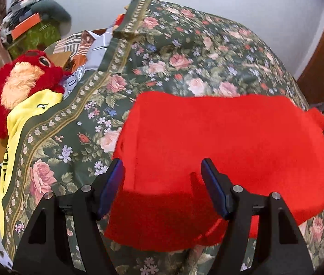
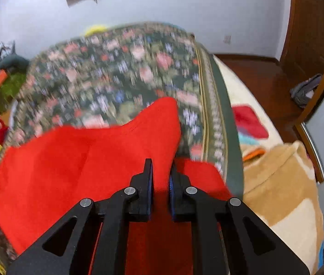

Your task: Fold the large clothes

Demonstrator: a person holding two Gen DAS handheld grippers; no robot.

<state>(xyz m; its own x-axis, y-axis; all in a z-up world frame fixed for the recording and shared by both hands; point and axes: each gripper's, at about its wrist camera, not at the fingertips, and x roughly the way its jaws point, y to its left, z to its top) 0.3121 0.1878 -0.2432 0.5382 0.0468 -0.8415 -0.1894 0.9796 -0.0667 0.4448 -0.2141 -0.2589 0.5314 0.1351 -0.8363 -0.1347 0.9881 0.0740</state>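
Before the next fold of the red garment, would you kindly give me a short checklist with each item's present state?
1. Right gripper shut on the red garment: ok, a raised fold sits between its fingers.
2. Left gripper gripping the garment: not ok, jaws open above the cloth.
3. Garment lies flat on the floral bedspread: not ok, the right side is lifted.
4. Red plush toy clear of the garment: ok.
5. Garment's near edge smooth: cannot tell, shadowed and partly hidden.

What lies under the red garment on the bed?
The red garment lies on a floral bedspread, which shows all around it. Whatever is directly beneath is covered.
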